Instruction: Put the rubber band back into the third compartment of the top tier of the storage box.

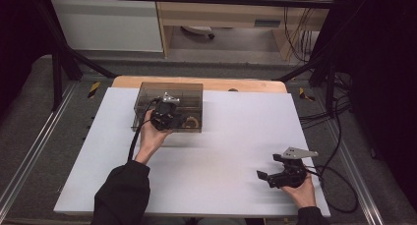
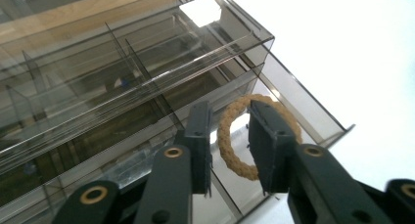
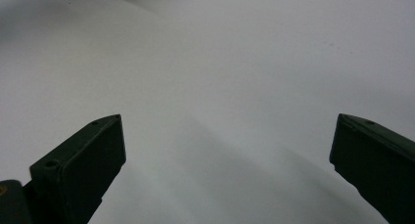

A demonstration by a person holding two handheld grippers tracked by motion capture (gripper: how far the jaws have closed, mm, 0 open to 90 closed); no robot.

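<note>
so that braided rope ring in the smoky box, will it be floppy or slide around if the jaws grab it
The rope ring looks woven from cord, so it probably flexes and squashes rather than staying stiff. Its rough braid should grip the pads instead of slipping. It seems light, and it lies flat in the clear box, so rolling looks unlikely. The left gripper has its jaws either side of one strand, not pressing.

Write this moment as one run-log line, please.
left gripper: open, over rope ring in smoky box | right gripper: open, empty, on white table

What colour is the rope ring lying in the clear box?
The rope ring is light tan, with a braided texture; the left gripper view shows it best.
</note>
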